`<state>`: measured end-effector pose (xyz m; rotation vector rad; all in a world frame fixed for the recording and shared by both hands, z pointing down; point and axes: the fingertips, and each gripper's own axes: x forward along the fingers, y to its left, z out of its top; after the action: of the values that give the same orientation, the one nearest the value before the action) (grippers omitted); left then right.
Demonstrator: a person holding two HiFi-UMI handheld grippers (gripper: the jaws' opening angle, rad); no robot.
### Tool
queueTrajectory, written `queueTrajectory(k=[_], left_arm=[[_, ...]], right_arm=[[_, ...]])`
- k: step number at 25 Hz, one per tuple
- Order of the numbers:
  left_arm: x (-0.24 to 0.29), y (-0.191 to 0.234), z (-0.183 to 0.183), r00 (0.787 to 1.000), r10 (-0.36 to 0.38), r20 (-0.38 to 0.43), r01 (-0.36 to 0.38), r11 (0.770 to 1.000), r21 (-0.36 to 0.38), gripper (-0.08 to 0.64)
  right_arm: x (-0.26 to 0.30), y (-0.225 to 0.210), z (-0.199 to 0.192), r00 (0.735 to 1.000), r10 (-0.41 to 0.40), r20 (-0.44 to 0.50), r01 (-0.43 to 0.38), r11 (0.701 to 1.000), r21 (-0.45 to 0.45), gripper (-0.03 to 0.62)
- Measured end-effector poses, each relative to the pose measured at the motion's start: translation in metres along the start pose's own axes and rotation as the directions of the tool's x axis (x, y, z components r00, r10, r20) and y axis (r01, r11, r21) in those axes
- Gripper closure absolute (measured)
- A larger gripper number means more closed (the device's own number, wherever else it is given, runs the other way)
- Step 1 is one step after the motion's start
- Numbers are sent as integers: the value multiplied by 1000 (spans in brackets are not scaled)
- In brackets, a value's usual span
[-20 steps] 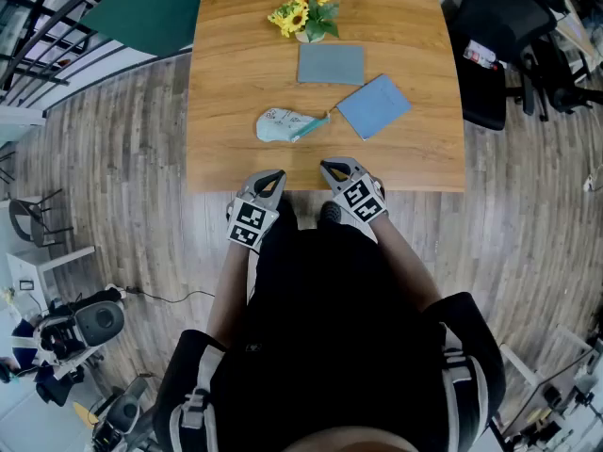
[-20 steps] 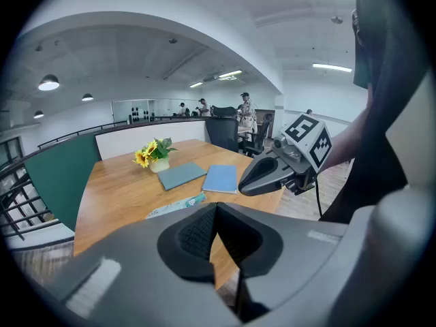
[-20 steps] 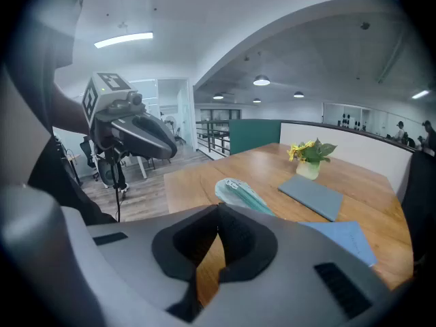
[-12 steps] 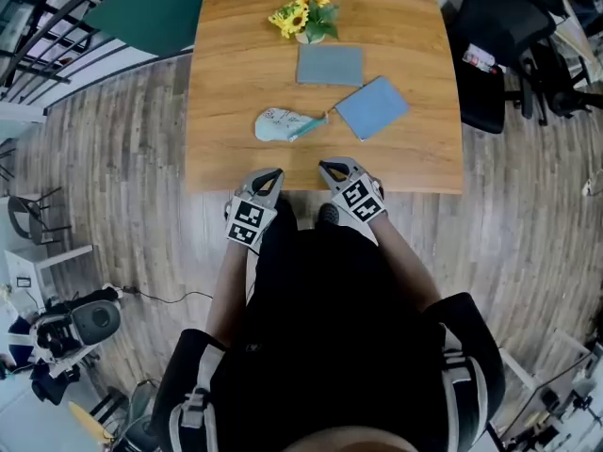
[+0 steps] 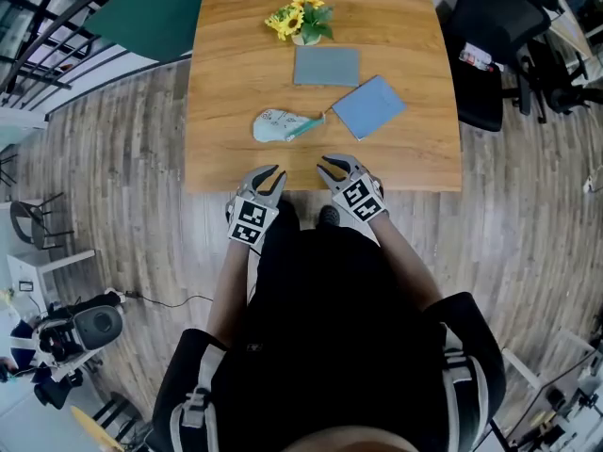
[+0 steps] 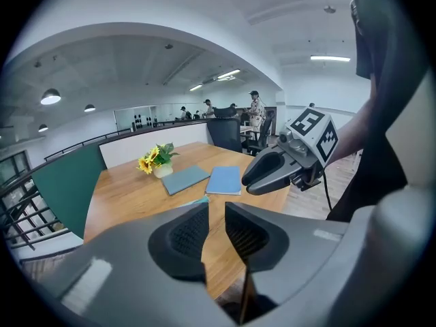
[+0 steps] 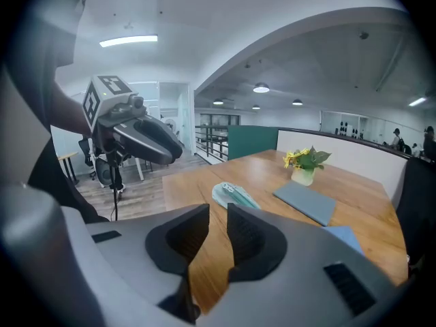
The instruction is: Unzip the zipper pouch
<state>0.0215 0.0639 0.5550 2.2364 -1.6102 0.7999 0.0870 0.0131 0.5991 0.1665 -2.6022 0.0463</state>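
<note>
The pale teal zipper pouch (image 5: 278,125) lies closed on the wooden table (image 5: 415,163), near the front edge; its teal pull tab points right. In the right gripper view the pouch (image 7: 231,195) sits just beyond the jaws. Only a sliver of the pouch (image 6: 198,200) shows in the left gripper view. My left gripper (image 5: 267,173) and right gripper (image 5: 332,166) hover side by side at the table's front edge, short of the pouch. Each stands open by a narrow gap with nothing between its fingers. My left gripper (image 6: 216,210) sees the right gripper (image 6: 272,172) beside it, and my right gripper (image 7: 218,213) sees the left gripper (image 7: 146,140).
A small vase of sunflowers (image 5: 303,17) stands at the table's far edge, with a grey book (image 5: 326,65) in front of it and a blue notebook (image 5: 369,106) right of the pouch. A black office chair (image 5: 490,55) stands to the right, a green panel (image 5: 151,8) to the far left.
Both grippers have crept slightly forward toward the table's front edge. The pouch has not moved, and the jaws look the same.
</note>
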Motion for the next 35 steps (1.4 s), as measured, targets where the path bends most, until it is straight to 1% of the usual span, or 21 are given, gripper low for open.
queueTrajectory(k=[8, 12, 16, 21, 26, 29, 35], left_arm=[[-1, 6, -2, 1000, 16, -16, -16, 1000, 13, 410], [1, 9, -4, 999, 15, -29, -15, 1000, 23, 374], [5, 12, -6, 999, 6, -48, -4, 999, 44, 359], [9, 18, -9, 997, -8, -78, 13, 998, 64, 359], [17, 30, -2, 997, -4, -78, 11, 996, 86, 360], [21, 34, -1, 997, -19, -80, 26, 995, 98, 360], [37, 48, -15, 992, -56, -115, 67, 994, 91, 365]], right_arm=[[-2, 0, 6, 1000, -5, 19, 5, 1000, -15, 397], [0, 1, 9, 1000, 1, 20, 0, 1000, -29, 370], [2, -3, 10, 1000, -7, 18, 8, 999, -32, 363], [2, -11, 9, 999, -38, 15, 38, 999, 5, 360], [2, -18, 7, 998, -54, 10, 54, 997, 46, 362], [7, -19, 6, 998, -59, 0, 59, 996, 59, 362], [15, -25, 16, 997, -79, -6, 79, 994, 74, 364]])
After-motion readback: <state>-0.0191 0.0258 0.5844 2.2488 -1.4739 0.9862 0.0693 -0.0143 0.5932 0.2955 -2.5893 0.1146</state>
